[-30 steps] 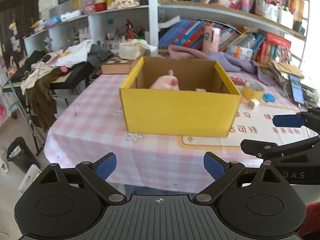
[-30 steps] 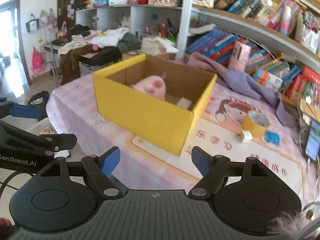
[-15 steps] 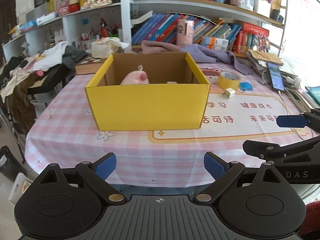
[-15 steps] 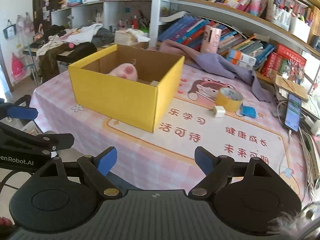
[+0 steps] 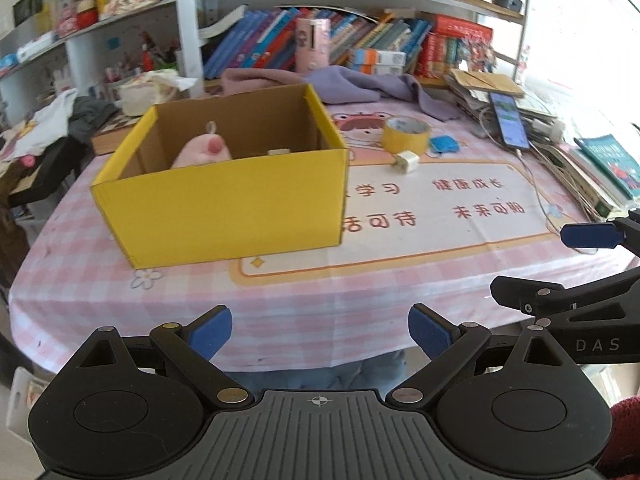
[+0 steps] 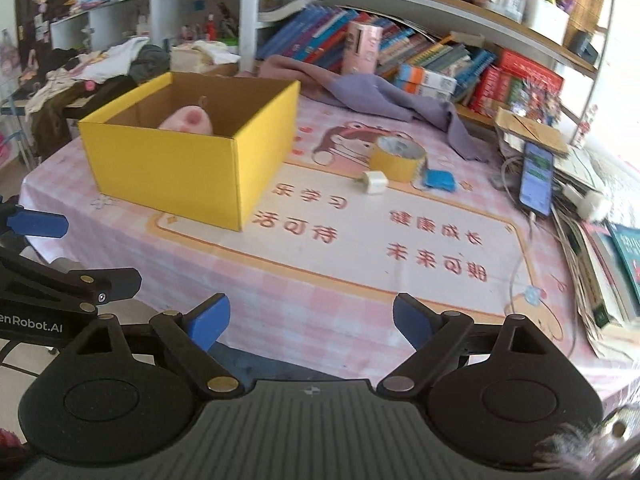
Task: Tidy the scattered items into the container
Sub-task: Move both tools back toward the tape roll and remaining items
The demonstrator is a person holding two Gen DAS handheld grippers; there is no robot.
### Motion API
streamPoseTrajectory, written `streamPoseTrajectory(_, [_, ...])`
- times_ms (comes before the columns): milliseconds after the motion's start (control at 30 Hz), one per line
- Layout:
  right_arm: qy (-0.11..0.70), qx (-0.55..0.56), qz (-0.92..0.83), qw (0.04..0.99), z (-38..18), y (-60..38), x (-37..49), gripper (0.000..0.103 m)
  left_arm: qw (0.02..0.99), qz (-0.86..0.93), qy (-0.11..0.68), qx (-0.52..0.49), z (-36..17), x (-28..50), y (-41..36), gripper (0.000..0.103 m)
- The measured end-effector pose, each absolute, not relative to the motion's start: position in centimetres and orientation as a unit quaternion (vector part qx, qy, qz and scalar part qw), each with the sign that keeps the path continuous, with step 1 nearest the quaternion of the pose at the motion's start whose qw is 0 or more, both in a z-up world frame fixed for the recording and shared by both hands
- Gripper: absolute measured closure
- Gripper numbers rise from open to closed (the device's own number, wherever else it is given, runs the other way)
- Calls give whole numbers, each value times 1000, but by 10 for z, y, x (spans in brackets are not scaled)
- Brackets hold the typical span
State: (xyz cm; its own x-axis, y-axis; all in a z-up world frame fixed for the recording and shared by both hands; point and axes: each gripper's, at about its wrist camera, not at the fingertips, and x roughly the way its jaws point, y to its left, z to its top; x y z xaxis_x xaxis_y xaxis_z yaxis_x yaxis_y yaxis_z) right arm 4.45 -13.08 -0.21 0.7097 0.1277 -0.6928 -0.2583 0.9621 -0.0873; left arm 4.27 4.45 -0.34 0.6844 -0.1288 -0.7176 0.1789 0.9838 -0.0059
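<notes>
Open-topped yellow cardboard box (image 5: 224,196) sat on the surface (image 5: 280,304), which was covered in a pink-and-white checked cloth with a printed cartoon mat; a pink plush toy (image 5: 204,152) and a small pale item (image 5: 279,152) lay inside the box, the toy against the far left of the interior. To the right of the box, still out on the mat: a yellow roll of tape (image 6: 397,158) standing on its flat side, a small white cube-shaped charger plug (image 6: 375,182) just beside it on the near side, and a small blue flat item (image 6: 439,180) just right of the roll; all three close together and well apart from the box. Further right, a smartphone with a lit screen (image 6: 537,178) lay on a cable among stacked books and papers. A purple cloth (image 5: 360,88) was bunched at the far edge below the bookshelves. Left gripper (image 5: 320,332) hovered over the near edge of the surface, blue pads spread apart, nothing between them. Right gripper (image 6: 310,322) was also over the near edge, its jaws opening wide, empty, pointed toward the mat with the tape group ahead and to the right. Each gripper showed at the side of the other's view.
</notes>
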Motion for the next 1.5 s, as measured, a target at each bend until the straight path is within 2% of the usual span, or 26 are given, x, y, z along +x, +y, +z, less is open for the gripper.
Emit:
streamPoseTrajectory(833, [372, -41, 42, 926, -8, -208, 89, 12, 904, -169, 382, 95, -6, 87, -42, 6])
streamPoseTrajectory(1500, [388, -40, 81, 917, -17, -286, 204, 14, 912, -136, 382, 70, -17, 182, -118, 6])
